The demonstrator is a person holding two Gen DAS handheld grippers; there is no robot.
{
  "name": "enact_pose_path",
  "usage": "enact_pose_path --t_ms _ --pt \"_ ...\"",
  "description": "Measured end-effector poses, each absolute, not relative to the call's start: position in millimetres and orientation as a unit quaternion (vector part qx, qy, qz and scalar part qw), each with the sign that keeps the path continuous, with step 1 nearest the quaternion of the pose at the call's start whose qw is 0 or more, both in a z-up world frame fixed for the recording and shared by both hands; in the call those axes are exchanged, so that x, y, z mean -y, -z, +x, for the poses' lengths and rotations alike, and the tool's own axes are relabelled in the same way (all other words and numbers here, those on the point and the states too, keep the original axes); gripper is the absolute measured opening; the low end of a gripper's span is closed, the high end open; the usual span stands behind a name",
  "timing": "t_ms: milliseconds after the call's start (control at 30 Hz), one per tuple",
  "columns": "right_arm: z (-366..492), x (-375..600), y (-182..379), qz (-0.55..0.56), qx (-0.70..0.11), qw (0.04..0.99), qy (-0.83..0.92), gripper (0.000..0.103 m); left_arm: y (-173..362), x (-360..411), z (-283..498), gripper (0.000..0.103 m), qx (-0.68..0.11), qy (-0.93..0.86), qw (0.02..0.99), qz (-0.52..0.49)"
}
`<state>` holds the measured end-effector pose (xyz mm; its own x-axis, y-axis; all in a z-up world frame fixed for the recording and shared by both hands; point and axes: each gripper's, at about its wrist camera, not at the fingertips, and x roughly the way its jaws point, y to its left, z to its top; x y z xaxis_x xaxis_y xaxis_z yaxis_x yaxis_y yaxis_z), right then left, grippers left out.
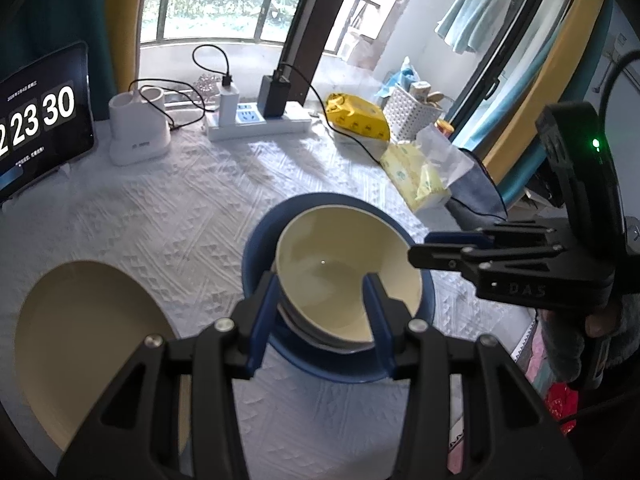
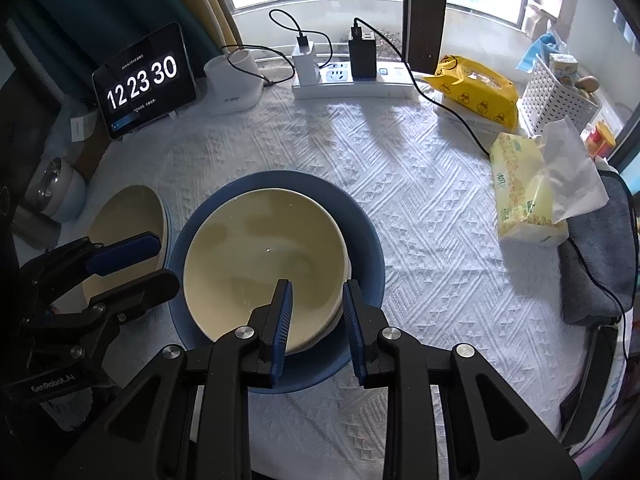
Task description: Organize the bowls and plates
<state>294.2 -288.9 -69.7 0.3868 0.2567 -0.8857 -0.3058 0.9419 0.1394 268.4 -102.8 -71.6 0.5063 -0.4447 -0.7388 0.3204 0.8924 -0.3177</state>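
A cream bowl (image 1: 340, 272) (image 2: 260, 256) sits on a blue plate (image 1: 260, 240) (image 2: 360, 240) in the middle of the table. A second cream dish (image 1: 88, 340) (image 2: 128, 220) lies to its left. My left gripper (image 1: 324, 320) is open, its fingers astride the bowl's near left rim, one pad outside and one inside. My right gripper (image 2: 316, 316) is open, its fingers astride the bowl's near right rim. In the left wrist view the right gripper (image 1: 424, 248) shows at the bowl's right edge. In the right wrist view the left gripper (image 2: 144, 260) shows between the two dishes.
The table has a white textured cloth (image 2: 420, 200). At the back stand a tablet clock (image 2: 140, 80), a white holder (image 2: 236, 80) and a power strip with chargers (image 2: 352, 76). On the right are a yellow wipes pack (image 2: 476, 96), a tissue box (image 2: 524, 188), a white basket (image 2: 560, 100) and a grey towel (image 2: 596, 260).
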Motion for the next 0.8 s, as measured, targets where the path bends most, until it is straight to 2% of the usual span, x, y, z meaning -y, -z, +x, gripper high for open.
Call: enact_pose_path --t_ms 567,800 --pt "292.5 312.6 63.9 -0.002 -0.511 0.845 -0.16 0.028 74.1 85.1 270.5 0.045 -0.438 0.195 0.874 -0.08" --pt "287.2 333.4 66.2 0.007 -0.478 0.867 -0.139 0.028 85.1 75.5 270.2 0.046 -0.436 0.18 0.877 -0.088"
